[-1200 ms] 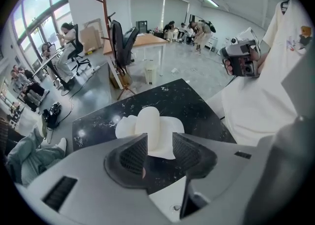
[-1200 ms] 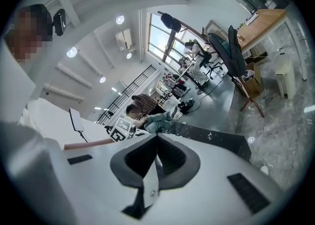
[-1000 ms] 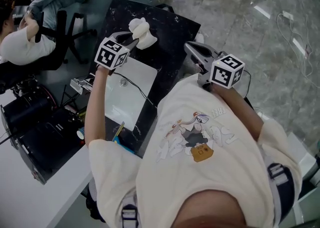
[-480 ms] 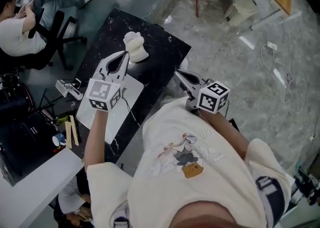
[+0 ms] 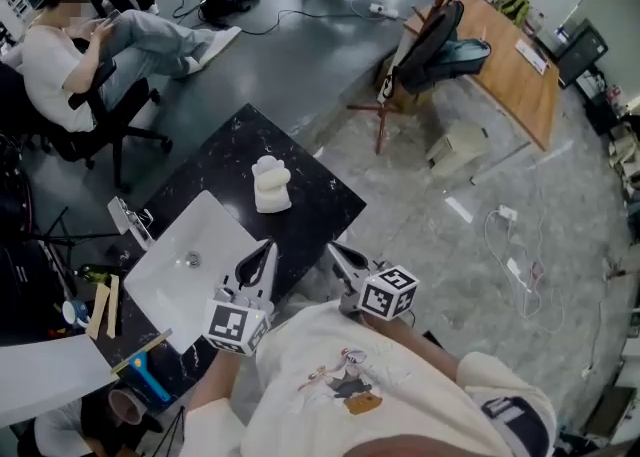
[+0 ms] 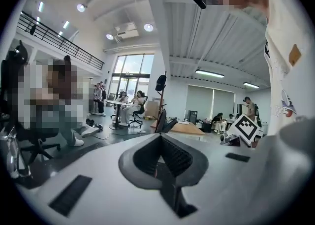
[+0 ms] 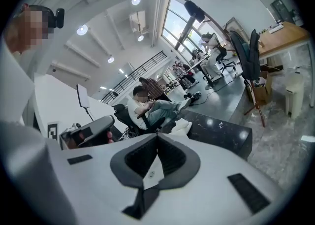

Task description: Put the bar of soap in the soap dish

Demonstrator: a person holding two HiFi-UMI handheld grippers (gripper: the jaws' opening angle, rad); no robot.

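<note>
Jaws of both the left gripper (image 5: 268, 247) and the right gripper (image 5: 333, 248) were clenched and empty; the left pair had just closed on nothing. Soap (image 5: 270, 175) lay ahead of them on the black table (image 5: 330, 210), beyond the sink (image 5: 170, 280). It was apparently seated in the dish (image 5: 275, 203), long axis running away from the person, with the left gripper nearer. Right gripper view showed the soap; left gripper view showed only the room.
</note>
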